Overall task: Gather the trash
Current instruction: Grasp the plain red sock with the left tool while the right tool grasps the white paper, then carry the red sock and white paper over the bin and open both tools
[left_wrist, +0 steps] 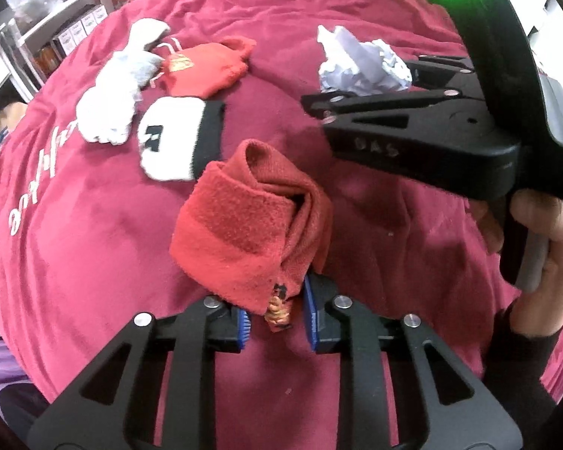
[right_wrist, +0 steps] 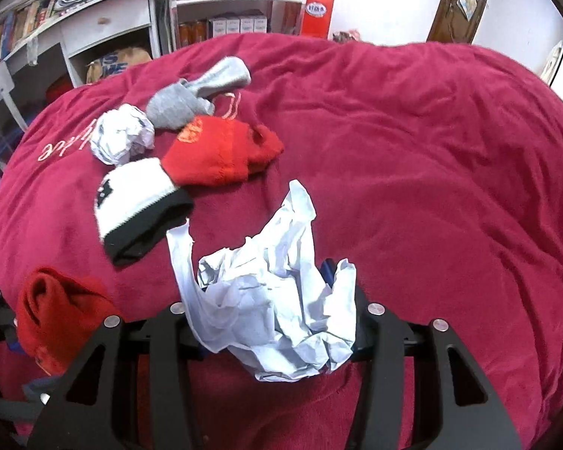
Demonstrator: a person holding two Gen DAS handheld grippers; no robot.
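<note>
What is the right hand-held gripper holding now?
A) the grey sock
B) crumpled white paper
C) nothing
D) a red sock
B: in the right wrist view the crumpled white paper sits clamped in the right hand-held gripper, while the grey sock lies on the red blanket.

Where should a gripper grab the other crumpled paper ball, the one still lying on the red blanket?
Pinch the paper ball across its bulging middle, coming straight down from above. It lies on the blanket, with the white-and-black hat and grey sock close beside it, so probably only the top is free.
</note>
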